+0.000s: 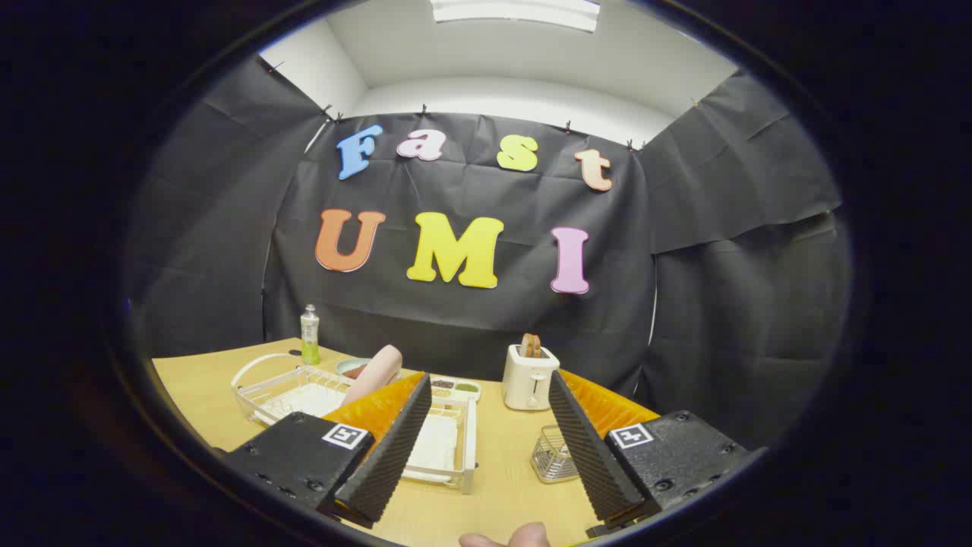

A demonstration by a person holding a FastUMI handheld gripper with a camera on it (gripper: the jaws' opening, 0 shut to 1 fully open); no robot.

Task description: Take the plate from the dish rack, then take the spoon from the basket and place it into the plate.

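Note:
A white wire dish rack (285,391) stands on the wooden table, beyond and under my left finger. A pink plate (373,372) leans on edge in it, just past the left fingertip. A small wire basket (551,456) sits on the table beside my right finger, which hides part of it; I cannot make out its contents. My gripper (488,377) hangs above the table, open wide, with nothing between its fingers.
A white toaster (529,380) with bread in it stands ahead between the fingertips. A small compartment tray (454,387), a bowl (351,368) and a green bottle (310,334) sit behind the rack. A person's fingertips (507,538) show at the near table edge.

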